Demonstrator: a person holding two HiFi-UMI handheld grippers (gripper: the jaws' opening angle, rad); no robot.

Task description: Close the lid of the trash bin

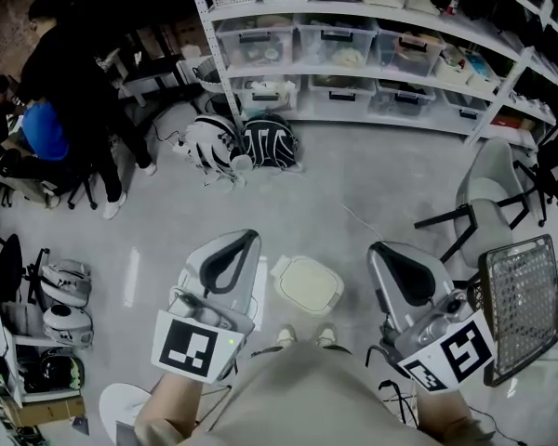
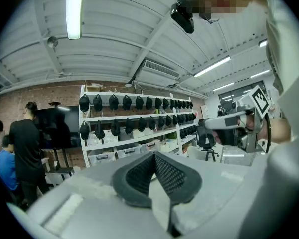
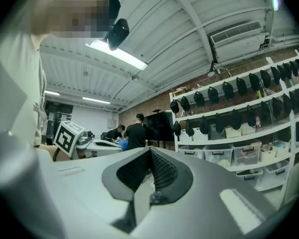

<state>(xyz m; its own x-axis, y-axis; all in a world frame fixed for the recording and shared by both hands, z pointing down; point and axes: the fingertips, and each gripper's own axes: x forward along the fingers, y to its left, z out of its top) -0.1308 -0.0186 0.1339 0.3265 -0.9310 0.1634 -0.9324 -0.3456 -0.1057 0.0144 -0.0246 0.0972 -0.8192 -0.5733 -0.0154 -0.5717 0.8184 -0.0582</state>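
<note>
The trash bin (image 1: 307, 284) stands on the grey floor just ahead of my feet, a small cream bin seen from above, its lid lying flat over the top. My left gripper (image 1: 232, 249) hangs to the bin's left and my right gripper (image 1: 405, 272) to its right, both held well above the floor. Each has its jaws pressed together with nothing between them. The left gripper (image 2: 153, 156) and the right gripper (image 3: 149, 151) both point up towards shelves and ceiling, so neither gripper view shows the bin.
White shelving (image 1: 372, 49) with plastic boxes runs along the back. Bags and helmets (image 1: 242, 145) lie on the floor before it. A grey chair (image 1: 488, 198) and a mesh panel (image 1: 523, 305) stand at the right. People (image 1: 65, 82) are at the far left.
</note>
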